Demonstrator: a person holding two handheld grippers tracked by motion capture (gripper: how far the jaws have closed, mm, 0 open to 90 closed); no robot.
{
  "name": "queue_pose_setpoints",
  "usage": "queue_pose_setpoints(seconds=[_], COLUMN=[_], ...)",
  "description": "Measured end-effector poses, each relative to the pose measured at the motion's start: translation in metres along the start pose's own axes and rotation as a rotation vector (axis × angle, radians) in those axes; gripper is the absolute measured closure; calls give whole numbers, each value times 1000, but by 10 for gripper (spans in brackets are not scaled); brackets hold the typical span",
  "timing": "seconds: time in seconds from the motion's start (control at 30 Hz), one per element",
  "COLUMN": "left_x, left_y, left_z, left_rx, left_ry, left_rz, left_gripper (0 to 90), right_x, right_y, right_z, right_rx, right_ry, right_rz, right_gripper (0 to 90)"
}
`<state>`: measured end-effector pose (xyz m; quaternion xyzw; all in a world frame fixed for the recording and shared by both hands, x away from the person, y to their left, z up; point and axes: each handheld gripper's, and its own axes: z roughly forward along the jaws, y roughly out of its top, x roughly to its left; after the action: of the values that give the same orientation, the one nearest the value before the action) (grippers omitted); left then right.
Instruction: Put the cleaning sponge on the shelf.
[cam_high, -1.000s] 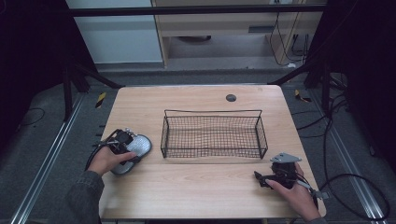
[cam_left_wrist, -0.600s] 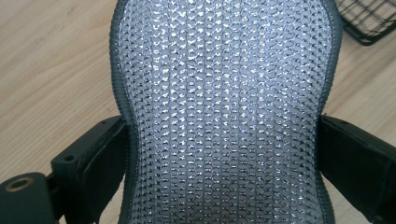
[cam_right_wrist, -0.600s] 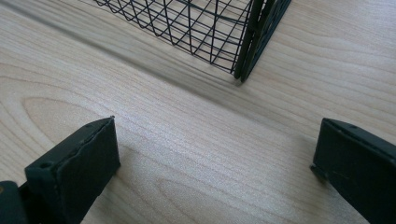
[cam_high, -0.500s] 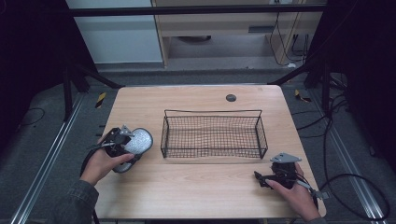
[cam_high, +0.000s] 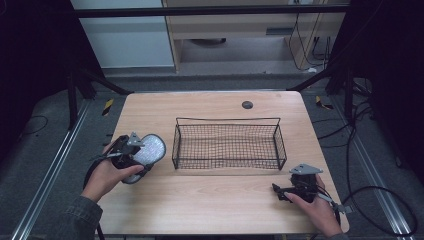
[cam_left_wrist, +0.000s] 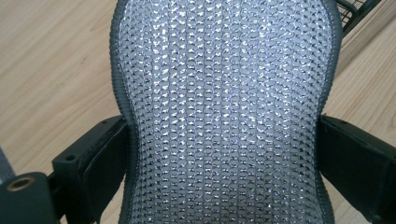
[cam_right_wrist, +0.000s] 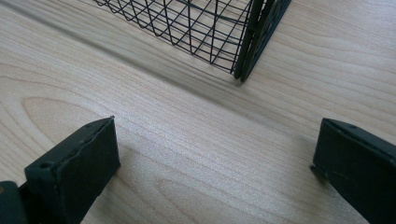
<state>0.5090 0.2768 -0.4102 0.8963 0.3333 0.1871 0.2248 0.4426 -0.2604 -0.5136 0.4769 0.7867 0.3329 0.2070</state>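
Observation:
A silver mesh pad (cam_high: 152, 146) with grey edging, shaped like an insole, is held just above the left part of the wooden table (cam_high: 210, 205). My left gripper (cam_high: 136, 161) is shut on its narrow waist. In the left gripper view the pad (cam_left_wrist: 219, 70) spans the frame, and the left gripper (cam_left_wrist: 224, 158) presses a black jaw against each side of it. My right gripper (cam_high: 278, 192) rests low at the front right of the table, pointing left. In the right gripper view the right gripper (cam_right_wrist: 215, 163) is open, with bare wood between its jaws.
A black wire basket (cam_high: 227, 142) stands empty in the middle of the table, its near right corner (cam_right_wrist: 245, 51) just ahead of the right gripper. A small dark round disc (cam_high: 247, 104) lies near the far edge. Cables trail off to the right.
The left hand has lifted the pad slightly and carried it a little forward and toward the basket. The right gripper has stayed in place.

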Motion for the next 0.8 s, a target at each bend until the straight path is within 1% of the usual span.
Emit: queue_pose_setpoints(seconds=[0.03, 0.07, 0.17, 0.2, 0.27, 0.3, 0.43, 0.5, 0.53, 0.57, 0.67, 0.8], left_x=[1, 1, 2, 3, 5, 6, 7, 7, 6, 6, 5, 4], left_y=[2, 2, 6, 8, 11, 13, 23, 28, 33, 33, 40, 46], left_z=[-5, -5, -12, -14, -16, -18, -25, -30, -34, -34, -39, -45], left_rx=[-12, -12, -38, -36, -38, -35, -36, -43, -53, -53, -55, -78], left_ry=[4, 4, -1, -2, -5, -5, 14, 22, 23, 23, 29, 23], left_rz=[2, 2, 1, 10, 10, 18, 36, 46, 52, 52, 71, 74], left_gripper=[56, 56, 56, 57, 57, 58, 59, 58, 59, 59, 59, 59], right_x=[0, 0, 0, 0, 0, 0, 0, 0, 0, 0, 0, 0], right_y=[0, 0, 0, 0, 0, 0, 0, 0, 0, 0, 0, 0], right_z=[0, 0, 0, 0, 0, 0, 0, 0, 0, 0, 0, 0], right_rx=[0, 0, 0, 0, 0, 0, 0, 0, 0, 0, 0, 0], right_ry=[0, 0, 0, 0, 0, 0, 0, 0, 0, 0, 0, 1], right_rz=[0, 0, 0, 0, 0, 0, 0, 0, 0, 0, 0, 1], right_gripper=[5, 5, 5, 5, 5, 5, 5, 5, 4, 5, 4, 4])
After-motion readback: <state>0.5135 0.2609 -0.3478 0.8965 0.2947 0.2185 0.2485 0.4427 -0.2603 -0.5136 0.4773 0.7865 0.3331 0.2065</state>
